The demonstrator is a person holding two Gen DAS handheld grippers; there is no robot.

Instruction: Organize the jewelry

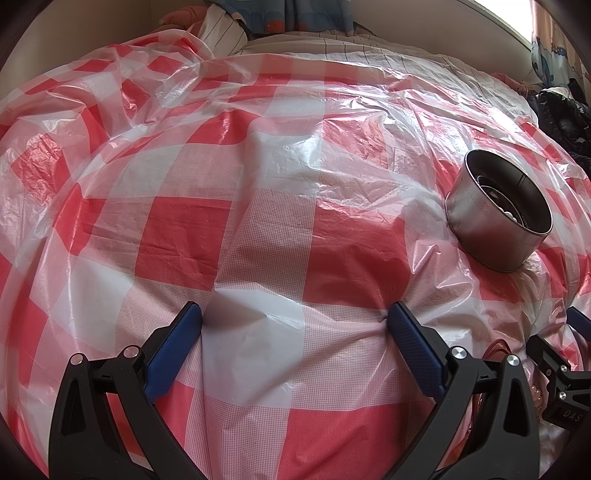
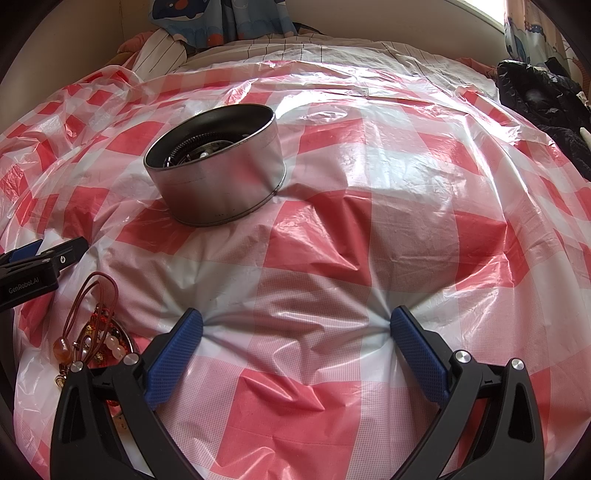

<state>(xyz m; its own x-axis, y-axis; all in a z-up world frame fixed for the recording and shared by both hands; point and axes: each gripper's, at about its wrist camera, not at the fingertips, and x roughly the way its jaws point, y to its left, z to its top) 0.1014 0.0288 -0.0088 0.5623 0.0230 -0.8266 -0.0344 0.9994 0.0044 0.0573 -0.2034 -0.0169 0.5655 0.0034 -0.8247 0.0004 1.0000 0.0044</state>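
A round metal tin (image 1: 496, 218) sits on the red-and-white checked plastic sheet (image 1: 258, 184), right of my left gripper (image 1: 295, 317); beads and dark jewelry lie inside it. In the right wrist view the tin (image 2: 221, 173) stands ahead and to the left of my right gripper (image 2: 295, 321). Both grippers are open, fingertips pressed onto the sheet, nothing between them. A pile of jewelry (image 2: 92, 332) with brown cords, an orange bead and pale beads lies just left of the right gripper. A bit of it (image 1: 498, 350) shows behind my left gripper's right finger.
The sheet (image 2: 369, 221) covers a soft, lumpy bed. A striped pillow (image 1: 221, 37) and blue patterned fabric (image 2: 229, 22) lie at the far end. Dark clothing (image 2: 543, 96) is heaped at the right edge. The left gripper's body (image 2: 33, 269) shows at the right wrist view's left.
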